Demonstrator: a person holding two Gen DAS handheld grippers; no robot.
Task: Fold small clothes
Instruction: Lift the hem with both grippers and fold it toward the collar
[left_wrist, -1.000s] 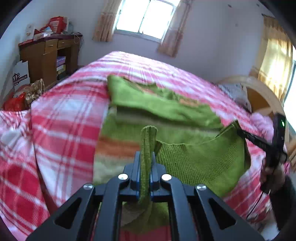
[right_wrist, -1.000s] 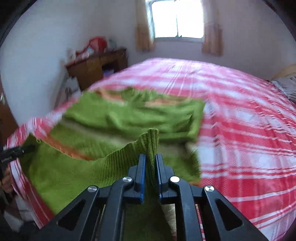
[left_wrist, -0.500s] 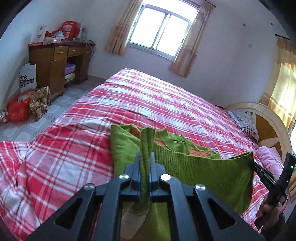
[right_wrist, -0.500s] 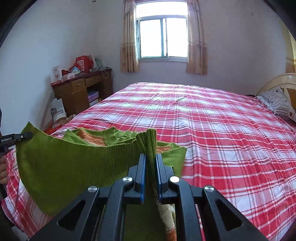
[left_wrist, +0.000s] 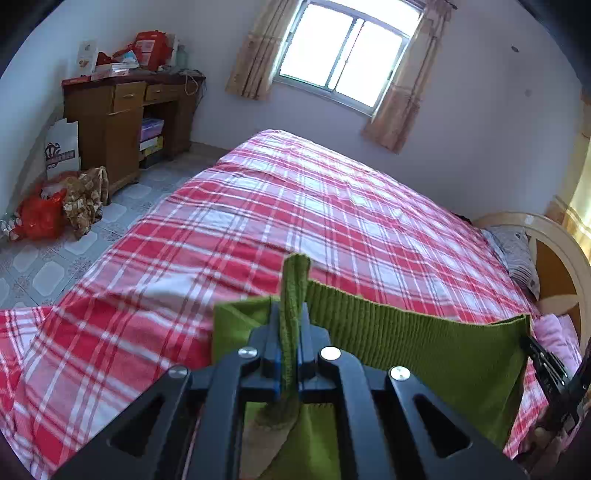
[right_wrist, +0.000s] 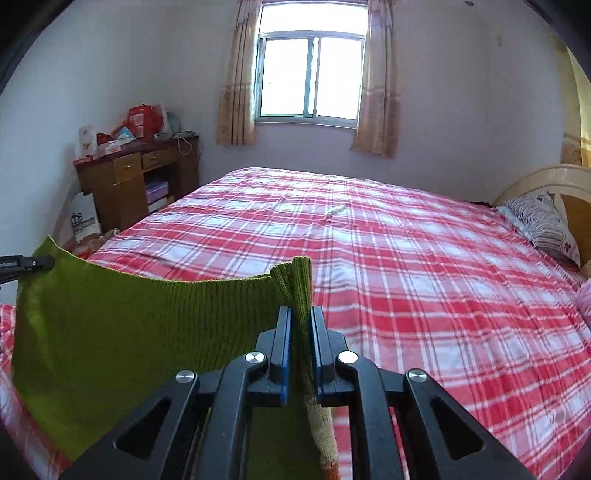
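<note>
Nearest the lenses, the left hand-held gripper (left_wrist: 291, 343) is pinched tight on one corner of the green knitted sweater (left_wrist: 424, 343), and the right hand-held gripper (right_wrist: 301, 343) is clamped just as tight on the other corner. A second ago the sweater lay folded on the near edge of the bed (left_wrist: 295, 206) with only its hem raised; now both corners have been carried up and forward, and the knit hangs as a taut curtain between the two tools, hiding whatever lies beneath. My read: this is the hem-over fold in mid-swing, with the lay-down to come. Beyond it the red checked sheet is bare to the far edge. The pillow (right_wrist: 543, 225) sits at the headboard corner, the wooden desk (right_wrist: 140, 177) well off the left edge.
</note>
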